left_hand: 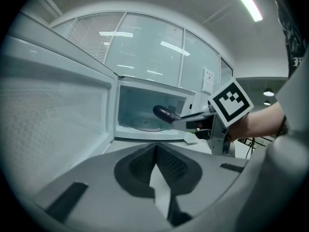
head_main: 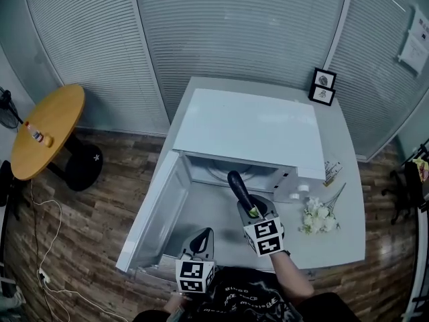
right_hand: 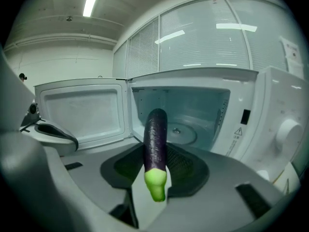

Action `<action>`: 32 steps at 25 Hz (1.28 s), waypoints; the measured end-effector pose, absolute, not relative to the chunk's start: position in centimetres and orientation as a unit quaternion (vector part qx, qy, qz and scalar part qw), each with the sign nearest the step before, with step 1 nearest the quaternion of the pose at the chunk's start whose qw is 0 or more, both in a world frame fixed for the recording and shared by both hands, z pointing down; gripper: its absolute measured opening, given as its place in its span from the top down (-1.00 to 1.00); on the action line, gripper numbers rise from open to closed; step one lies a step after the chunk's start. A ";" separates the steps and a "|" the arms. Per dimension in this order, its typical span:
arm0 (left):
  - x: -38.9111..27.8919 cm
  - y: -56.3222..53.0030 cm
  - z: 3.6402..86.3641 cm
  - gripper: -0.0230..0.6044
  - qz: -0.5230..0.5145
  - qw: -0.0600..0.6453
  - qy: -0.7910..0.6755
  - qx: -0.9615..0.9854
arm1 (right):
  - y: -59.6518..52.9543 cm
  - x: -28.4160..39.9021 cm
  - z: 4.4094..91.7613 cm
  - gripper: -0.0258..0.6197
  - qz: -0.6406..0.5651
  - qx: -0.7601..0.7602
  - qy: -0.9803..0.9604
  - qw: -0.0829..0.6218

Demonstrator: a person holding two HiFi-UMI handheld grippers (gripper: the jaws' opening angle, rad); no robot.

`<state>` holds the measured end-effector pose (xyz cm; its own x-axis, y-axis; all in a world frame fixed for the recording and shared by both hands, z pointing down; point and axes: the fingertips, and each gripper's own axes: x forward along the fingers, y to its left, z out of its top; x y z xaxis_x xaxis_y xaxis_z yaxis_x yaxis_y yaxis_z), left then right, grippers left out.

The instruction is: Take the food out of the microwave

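Observation:
The white microwave stands on the table with its door swung open to the left. A dark purple eggplant with a green stem end is gripped near that end by my right gripper, just in front of the oven's opening. In the right gripper view the eggplant sticks up between the jaws of the right gripper, with the bare glass turntable behind it. My left gripper hangs lower and nearer, by the open door. Its jaws are shut on nothing.
A bunch of white flowers lies on the table right of the microwave. Two small picture frames stand at the back right corner. A round wooden side table stands on the floor to the left, with cables beside it.

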<state>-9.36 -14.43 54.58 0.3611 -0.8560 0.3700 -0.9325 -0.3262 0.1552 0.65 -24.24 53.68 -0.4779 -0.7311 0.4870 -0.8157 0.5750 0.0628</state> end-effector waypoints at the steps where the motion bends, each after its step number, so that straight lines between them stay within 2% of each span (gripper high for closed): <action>1: -9.2 -14.4 54.6 0.90 0.111 0.173 -0.551 0.809 | -24.0 0.7 53.6 0.49 0.087 0.453 -0.855 0.238; 32: -6.3 -15.4 53.5 0.90 0.083 0.161 -0.504 0.844 | -18.0 4.6 52.6 0.49 0.108 0.523 -0.823 0.191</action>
